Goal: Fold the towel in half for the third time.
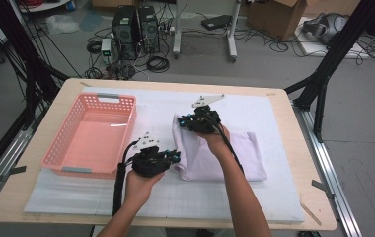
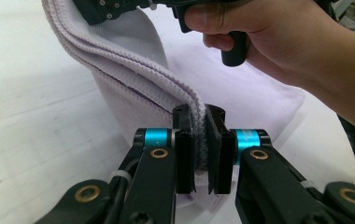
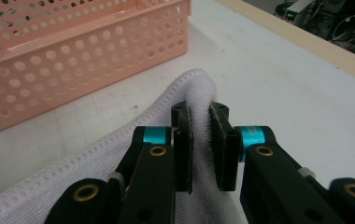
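Pale lilac terry cloth, a folded towel (image 1: 222,155), lies on the white foam mat (image 1: 77,195) to the right of the pink perforated plastic basket (image 1: 89,138). The left gripper (image 1: 173,157) is clamped on the towel's near left corner, just beside the basket's near right corner; in the left gripper view its black jaws pinch the stacked hemmed edges (image 2: 199,140). The right gripper (image 1: 181,121) is clamped on the towel's far left corner, beyond the left gripper and level with the basket's middle; in the right gripper view the jaws pinch a raised fold (image 3: 201,135). The towel's left edge is lifted off the mat between both grips.
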The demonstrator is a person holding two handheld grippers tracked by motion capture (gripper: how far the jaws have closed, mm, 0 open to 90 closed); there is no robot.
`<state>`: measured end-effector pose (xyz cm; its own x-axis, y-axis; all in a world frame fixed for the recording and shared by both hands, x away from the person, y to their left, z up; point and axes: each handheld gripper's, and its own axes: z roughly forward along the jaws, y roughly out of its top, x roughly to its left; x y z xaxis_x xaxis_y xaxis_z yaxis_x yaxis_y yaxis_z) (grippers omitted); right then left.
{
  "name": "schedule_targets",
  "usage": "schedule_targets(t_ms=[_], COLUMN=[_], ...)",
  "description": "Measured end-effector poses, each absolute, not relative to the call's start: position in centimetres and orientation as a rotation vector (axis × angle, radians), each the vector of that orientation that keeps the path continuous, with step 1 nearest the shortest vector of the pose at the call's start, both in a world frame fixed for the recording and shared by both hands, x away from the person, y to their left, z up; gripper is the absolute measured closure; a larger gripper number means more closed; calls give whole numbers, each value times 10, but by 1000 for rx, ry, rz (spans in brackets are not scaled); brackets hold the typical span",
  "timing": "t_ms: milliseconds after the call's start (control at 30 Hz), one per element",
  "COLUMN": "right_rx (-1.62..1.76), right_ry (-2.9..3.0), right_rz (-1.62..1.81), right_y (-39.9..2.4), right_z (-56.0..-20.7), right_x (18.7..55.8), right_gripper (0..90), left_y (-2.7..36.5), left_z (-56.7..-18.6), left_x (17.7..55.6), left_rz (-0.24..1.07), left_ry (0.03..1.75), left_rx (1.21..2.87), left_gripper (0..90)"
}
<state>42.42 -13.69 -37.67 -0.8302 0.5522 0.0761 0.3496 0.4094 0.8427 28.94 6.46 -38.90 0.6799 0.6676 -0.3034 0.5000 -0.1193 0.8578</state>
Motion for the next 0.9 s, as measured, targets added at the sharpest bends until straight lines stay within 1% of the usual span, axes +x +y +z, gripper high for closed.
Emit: schedule_targets(t_ms=[333, 900], right_rx=[840, 899], right_ry=[2405, 2373], right_rz=[1387, 1365], right_y=[-180, -230], right_z=[-372, -377], right_x=[422, 417], right_gripper=[808, 807], left_y=[34, -7], left_z=[-388, -391], left_x=[297, 308], left_rz=[168, 121], left_ry=[877, 820], left_rx=[1795, 1805], left_gripper=[831, 831])
